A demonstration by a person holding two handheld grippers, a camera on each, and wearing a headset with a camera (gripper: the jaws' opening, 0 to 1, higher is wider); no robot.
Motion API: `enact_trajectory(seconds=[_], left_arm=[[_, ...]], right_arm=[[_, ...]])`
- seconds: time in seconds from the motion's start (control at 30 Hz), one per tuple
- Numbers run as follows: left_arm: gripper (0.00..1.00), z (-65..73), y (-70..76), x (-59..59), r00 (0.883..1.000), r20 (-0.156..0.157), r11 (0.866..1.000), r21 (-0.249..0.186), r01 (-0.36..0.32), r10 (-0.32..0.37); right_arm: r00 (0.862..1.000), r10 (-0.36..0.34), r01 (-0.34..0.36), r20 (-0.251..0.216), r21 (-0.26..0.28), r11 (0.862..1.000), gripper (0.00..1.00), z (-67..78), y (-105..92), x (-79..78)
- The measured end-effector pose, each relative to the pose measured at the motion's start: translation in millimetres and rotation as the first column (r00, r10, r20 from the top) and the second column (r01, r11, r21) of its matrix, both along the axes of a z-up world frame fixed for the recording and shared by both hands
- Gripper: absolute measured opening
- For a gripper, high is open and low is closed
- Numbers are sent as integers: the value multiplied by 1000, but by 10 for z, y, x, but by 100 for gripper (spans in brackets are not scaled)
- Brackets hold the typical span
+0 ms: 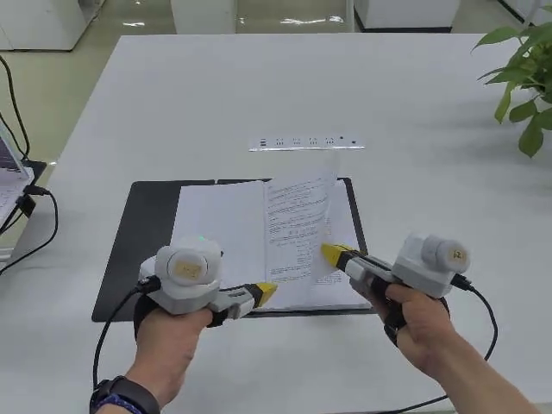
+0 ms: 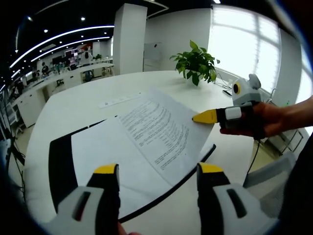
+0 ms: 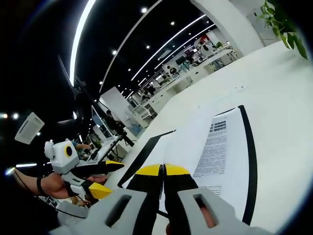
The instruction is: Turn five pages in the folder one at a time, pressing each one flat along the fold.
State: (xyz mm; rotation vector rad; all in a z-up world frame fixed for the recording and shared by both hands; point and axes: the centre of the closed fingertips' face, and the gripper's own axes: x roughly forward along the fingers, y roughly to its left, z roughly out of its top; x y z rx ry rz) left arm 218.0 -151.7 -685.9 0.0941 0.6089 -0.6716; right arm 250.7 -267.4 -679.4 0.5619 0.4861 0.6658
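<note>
Currently the right gripper has its fingers pinched narrow on the lower edge of one raised page, at about 4 o'clock on the open folder, which lies flat on the tabletop. The left gripper hovers at the folder's 6 o'clock edge, fingers wide and holding nothing. A clean turn probably means arcing the sheet toward 9 o'clock without tugging the fold, then pressing along the fold with the free gripper. Count: one folder, one lifted page, two grippers, one power strip at 12 o'clock, one plant at 2 o'clock.
</note>
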Motion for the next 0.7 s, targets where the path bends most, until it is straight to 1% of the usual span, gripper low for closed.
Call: enact_trajectory(seconds=[0.3,0.37,0.47,0.57,0.7], left_arm=[[64,51,221,-42,1000,7,1000,-13,-28,28],[64,40,257,-55,999,4,999,-16,-35,35],[64,-8,330,-113,999,-6,999,-10,-39,39],[64,-27,407,-145,999,-10,999,-10,-45,45],[64,-12,520,-170,998,-9,998,-14,-61,61]], right_arm=[[1000,30,-30,9,5,1000,0,59,275,7],[999,37,-37,9,6,999,0,62,335,11],[999,45,-45,8,9,999,0,63,410,15],[998,58,-59,11,16,998,0,88,528,10],[997,77,-77,8,21,997,0,83,678,11]])
